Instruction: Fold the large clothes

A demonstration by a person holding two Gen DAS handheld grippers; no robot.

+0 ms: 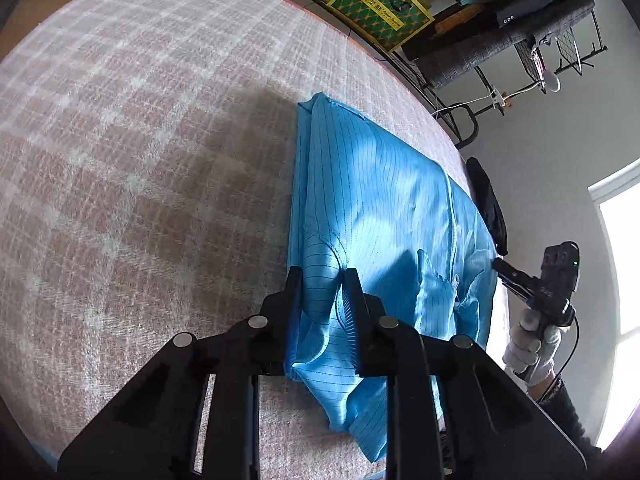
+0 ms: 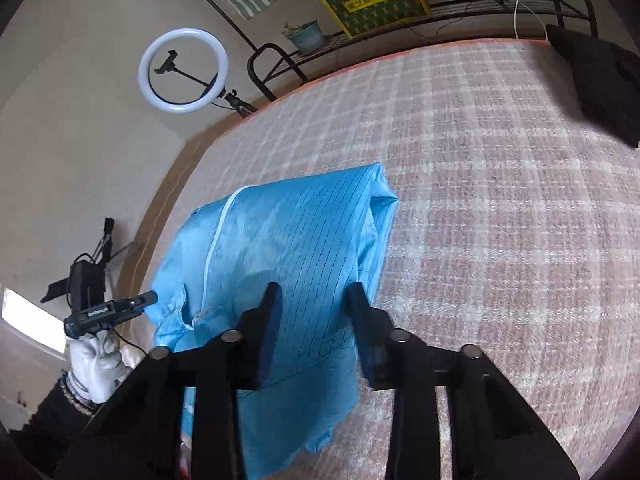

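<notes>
The blue coat (image 1: pixel 372 200) lies partly folded on the checked bed (image 1: pixel 140 160), both the left gripper (image 1: pixel 322 280) and the right gripper (image 2: pixel 314 296) spread around its near edge (not pinching yet), so next they must squeeze and fold it over.

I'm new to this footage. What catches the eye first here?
The bright blue garment, partly folded on the pink plaid blanket, stands out at once. Black gripper fingers frame its near edge in both wrist views. Beyond the bed, a glowing ring light hangs against the wall.
</notes>
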